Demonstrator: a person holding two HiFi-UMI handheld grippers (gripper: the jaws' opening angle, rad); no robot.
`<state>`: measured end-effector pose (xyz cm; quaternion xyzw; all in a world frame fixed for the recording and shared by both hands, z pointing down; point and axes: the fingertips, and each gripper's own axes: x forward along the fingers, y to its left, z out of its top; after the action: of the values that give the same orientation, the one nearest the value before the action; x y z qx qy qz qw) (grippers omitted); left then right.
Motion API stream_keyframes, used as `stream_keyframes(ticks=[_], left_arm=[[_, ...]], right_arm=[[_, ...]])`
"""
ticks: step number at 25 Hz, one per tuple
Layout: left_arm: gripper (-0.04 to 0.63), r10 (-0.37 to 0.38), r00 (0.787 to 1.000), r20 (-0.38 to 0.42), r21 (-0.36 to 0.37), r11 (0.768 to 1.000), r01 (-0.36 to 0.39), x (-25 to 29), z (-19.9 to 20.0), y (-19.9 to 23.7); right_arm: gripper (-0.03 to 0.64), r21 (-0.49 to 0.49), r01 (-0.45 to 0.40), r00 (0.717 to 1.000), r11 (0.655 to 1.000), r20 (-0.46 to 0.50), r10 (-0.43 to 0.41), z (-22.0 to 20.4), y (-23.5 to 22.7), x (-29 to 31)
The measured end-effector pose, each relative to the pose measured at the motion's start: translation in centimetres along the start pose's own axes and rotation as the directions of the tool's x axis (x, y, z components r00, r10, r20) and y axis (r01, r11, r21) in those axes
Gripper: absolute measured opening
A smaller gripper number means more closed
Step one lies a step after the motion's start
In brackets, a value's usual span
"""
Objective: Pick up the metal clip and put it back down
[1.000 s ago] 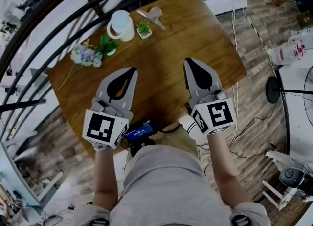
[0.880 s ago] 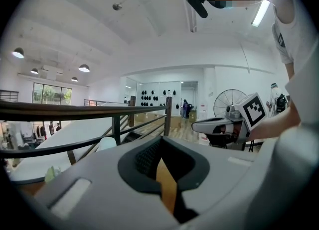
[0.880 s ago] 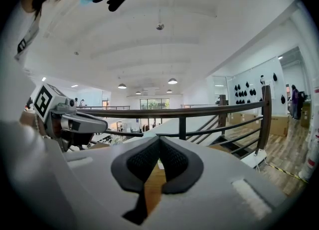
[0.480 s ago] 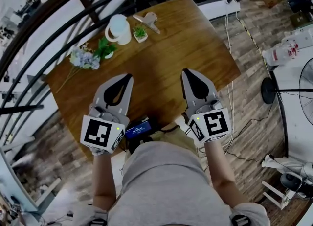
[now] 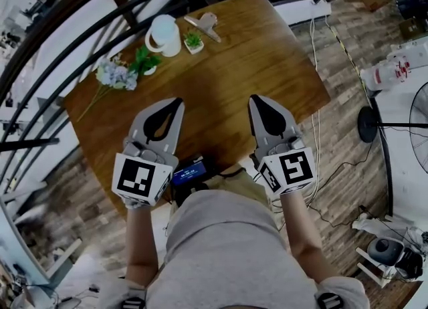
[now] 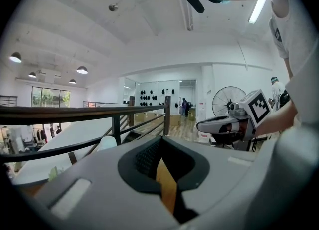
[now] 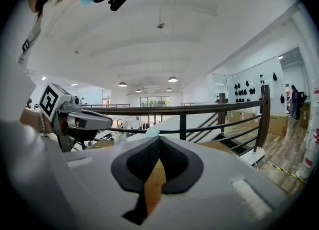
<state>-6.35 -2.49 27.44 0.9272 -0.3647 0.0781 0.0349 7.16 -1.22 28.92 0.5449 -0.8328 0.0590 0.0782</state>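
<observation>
Jaws shut, nothing between them, on both the grey left gripper (image 5: 178,103) and grey right gripper (image 5: 256,99), above the brown wooden table (image 5: 234,73). The silvery metal clip (image 5: 204,25) lies at the table's far edge, well apart from both. Pickup looks not yet begun, so every step is left.

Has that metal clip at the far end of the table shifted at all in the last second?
No. The metal clip lies just right of the small plant pot, as before.

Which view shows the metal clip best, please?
The head view: the clip lies in plain sight at the far end of the table, beside the small plant. Neither gripper view shows it; each gripper's own body hides most of the tabletop.
</observation>
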Motion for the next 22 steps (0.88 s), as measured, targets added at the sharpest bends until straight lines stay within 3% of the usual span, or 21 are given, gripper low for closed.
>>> stream_keyframes(ticks=[22], left_arm=[[0.012, 0.008, 1.000, -0.024, -0.006, 1.000, -0.008, -0.32, -0.31, -0.09]], right_arm=[[0.000, 0.007, 0.005, 1.000, 1.000, -0.007, -0.005, -0.36, 0.04, -0.71]])
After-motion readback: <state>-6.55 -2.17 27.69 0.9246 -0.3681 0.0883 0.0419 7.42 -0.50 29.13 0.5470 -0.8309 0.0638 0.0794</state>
